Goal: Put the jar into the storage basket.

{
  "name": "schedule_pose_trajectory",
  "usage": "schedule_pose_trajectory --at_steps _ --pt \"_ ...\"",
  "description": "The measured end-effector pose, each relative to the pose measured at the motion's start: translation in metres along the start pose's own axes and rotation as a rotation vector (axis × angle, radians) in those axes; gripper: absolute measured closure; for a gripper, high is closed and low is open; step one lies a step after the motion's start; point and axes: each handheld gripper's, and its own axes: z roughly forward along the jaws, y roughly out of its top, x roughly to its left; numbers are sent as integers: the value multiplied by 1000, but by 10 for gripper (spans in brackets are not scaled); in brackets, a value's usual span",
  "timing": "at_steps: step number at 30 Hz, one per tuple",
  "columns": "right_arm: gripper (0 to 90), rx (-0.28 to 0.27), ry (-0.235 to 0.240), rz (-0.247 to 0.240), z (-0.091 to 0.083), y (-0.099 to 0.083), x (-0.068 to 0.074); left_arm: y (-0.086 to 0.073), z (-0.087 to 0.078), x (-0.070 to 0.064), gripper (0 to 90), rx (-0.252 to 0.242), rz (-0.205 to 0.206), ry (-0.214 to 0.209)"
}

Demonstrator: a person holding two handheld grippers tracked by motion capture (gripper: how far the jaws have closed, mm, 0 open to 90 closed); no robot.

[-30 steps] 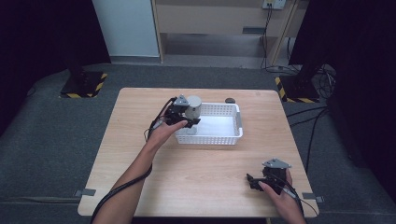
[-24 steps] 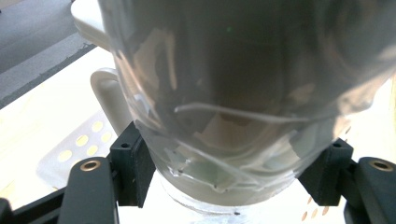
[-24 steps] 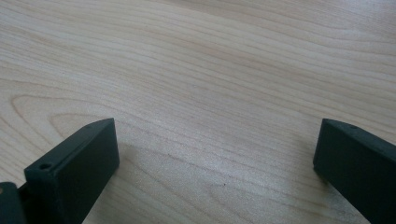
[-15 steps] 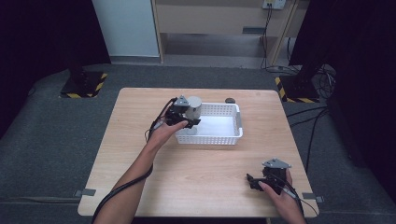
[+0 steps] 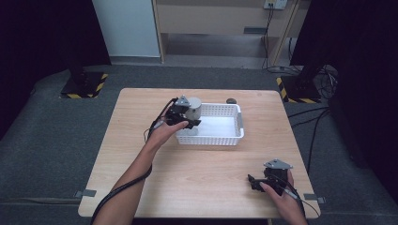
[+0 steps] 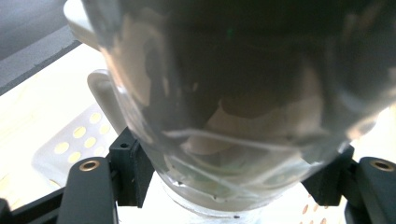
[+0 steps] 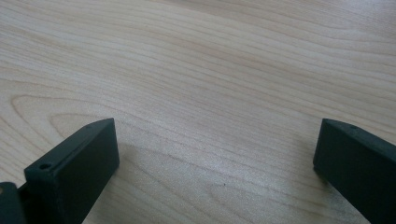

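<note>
My left gripper [image 5: 190,123] is shut on a clear glass cup [image 5: 193,108] and holds it over the left end of a white perforated basket [image 5: 237,137]. In the left gripper view the clear glass cup [image 6: 233,107] sits pressed between both black jaws, with the basket's perforated white wall [image 6: 74,140] beneath it. My right gripper [image 5: 253,183] rests low on the wooden table [image 5: 197,178] near its front right corner. In the right gripper view its jaws stand wide apart over bare wood [image 7: 210,93], open with nothing between them.
A small dark object [image 5: 231,100] lies on the table just behind the basket. The table edges drop to grey carpet [image 5: 51,140]. Black stands with yellow-striped bases [image 5: 84,86] sit beyond the far corners, and cables [image 5: 314,117] trail at the right.
</note>
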Motion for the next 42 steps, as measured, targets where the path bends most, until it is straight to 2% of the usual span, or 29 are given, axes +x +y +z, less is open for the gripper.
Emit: schedule_pose_trajectory --at_steps 2,21,26,30,31,42 --pt "4 0 0 0 0 0 0 -1 -1 1 290 -4 -11 -5" --pt "4 0 0 0 0 0 0 -1 -1 -2 282 -4 -4 5" --pt "4 0 0 0 0 0 0 1 -1 -1 165 -19 14 10" --pt "4 0 0 0 0 0 0 1 -3 -4 104 18 25 17" --pt "4 0 0 0 0 0 0 -1 -5 -5 91 33 13 20" --pt "4 0 -1 0 0 0 0 -5 -19 -5 75 17 -3 32"
